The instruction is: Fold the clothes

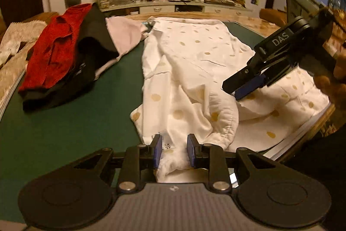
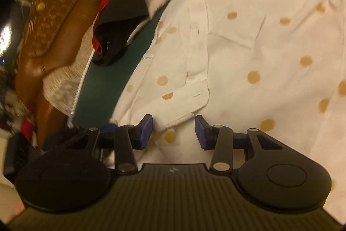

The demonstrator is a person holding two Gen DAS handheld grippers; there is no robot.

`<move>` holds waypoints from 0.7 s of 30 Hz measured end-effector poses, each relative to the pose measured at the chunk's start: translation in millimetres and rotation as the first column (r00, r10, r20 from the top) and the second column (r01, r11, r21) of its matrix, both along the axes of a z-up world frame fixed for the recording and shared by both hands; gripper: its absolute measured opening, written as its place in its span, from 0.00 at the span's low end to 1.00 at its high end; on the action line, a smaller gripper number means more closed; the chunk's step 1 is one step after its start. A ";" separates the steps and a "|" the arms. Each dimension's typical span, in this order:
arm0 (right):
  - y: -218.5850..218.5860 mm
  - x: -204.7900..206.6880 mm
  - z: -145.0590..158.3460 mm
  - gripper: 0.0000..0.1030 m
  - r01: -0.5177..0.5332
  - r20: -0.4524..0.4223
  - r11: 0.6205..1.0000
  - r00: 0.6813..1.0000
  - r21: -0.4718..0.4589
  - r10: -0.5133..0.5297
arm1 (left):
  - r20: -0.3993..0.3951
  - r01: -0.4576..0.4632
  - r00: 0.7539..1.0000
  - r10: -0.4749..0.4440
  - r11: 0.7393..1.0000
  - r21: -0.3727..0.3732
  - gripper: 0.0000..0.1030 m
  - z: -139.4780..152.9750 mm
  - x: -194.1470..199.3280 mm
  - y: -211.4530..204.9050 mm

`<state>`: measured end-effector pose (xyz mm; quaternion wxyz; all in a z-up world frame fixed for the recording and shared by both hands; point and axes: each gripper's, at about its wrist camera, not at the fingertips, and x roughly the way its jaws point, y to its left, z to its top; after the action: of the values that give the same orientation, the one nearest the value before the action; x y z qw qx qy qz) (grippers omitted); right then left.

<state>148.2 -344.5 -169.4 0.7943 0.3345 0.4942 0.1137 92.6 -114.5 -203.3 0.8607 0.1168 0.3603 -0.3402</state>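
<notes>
The left claw has its blue pads spread, with a bunched hem of the white dotted shirt sitting loosely between them; nothing is pinched. The right claw is spread too, its pads either side of a cuff-like flap at the shirt's edge, and the left view shows its tips right at a raised fold of that cloth.

The likely trouble, as I judge it: either claw closing on too little cloth, so the hem slips out when lifted, or closing on two layers at once, which would drag a crease along and leave the fold crooked. The shirt is rumpled near both claws, so layers are hard to tell apart.

The shirt lies spread on the green table, its near end at the left claw and the rest stretching away from it. Left of the shirt, well apart from both claws, sits a pile of red, black and pink clothes.
</notes>
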 end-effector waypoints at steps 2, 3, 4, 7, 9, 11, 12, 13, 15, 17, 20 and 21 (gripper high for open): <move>-2.6 2.6 -6.7 0.37 0.044 -0.012 0.998 0.999 0.054 -0.043 | -0.002 -0.009 1.000 0.009 1.000 -0.009 0.31 1.3 0.7 4.1; -3.3 4.4 -10.5 0.29 0.059 -0.021 0.995 0.998 0.081 -0.058 | -0.004 -0.020 1.000 0.020 1.000 -0.013 0.33 1.4 2.6 5.8; -4.7 4.8 -13.8 0.16 0.082 -0.028 0.991 0.996 0.109 -0.080 | -0.006 -0.032 0.999 0.032 0.999 -0.018 0.35 1.4 4.8 7.5; 0.8 12.8 -13.2 0.09 0.088 -0.004 0.987 0.996 0.131 -0.089 | -0.017 -0.055 0.998 0.055 0.998 -0.039 0.36 -0.8 4.4 13.9; 11.4 22.7 -5.8 0.08 0.060 0.031 0.992 0.997 0.114 -0.064 | -0.019 -0.071 0.997 0.070 0.996 -0.047 0.37 -1.9 2.0 17.8; 27.1 34.8 6.0 0.08 0.019 0.068 0.996 0.997 0.084 -0.025 | -0.024 -0.085 0.996 0.084 0.995 -0.058 0.37 -1.8 -0.3 21.6; 36.4 42.3 11.5 0.08 -0.004 0.085 0.998 0.996 0.070 -0.002 | -0.026 -0.093 0.995 0.092 0.994 -0.063 0.37 -0.9 -1.4 23.3; 47.0 51.0 17.1 0.08 -0.032 0.097 0.997 0.995 0.065 0.026 | -0.025 -0.099 0.995 0.098 0.993 -0.065 0.37 0.1 -2.4 24.8; 65.5 65.2 23.6 0.09 -0.101 0.096 0.993 0.991 0.065 0.094 | -0.023 -0.111 0.994 0.110 0.992 -0.065 0.39 2.2 -4.6 26.9; 84.2 76.0 27.5 0.11 -0.150 0.102 0.988 0.984 0.035 0.146 | -0.015 -0.112 0.994 0.112 0.992 -0.060 0.40 5.5 -6.9 28.2; 104.5 82.7 31.6 0.17 -0.262 0.113 0.965 0.960 0.026 0.258 | -0.007 -0.115 0.993 0.114 0.991 -0.067 0.41 12.3 -8.6 29.7; 105.0 79.6 33.7 0.18 -0.278 0.136 0.960 0.953 0.041 0.271 | -0.005 -0.114 0.994 0.114 0.991 -0.072 0.41 14.9 -8.9 29.9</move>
<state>227.8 -239.4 -135.8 0.7908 0.2781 0.4797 0.2590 83.7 -84.5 -188.3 0.8822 0.0648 0.3543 -0.3035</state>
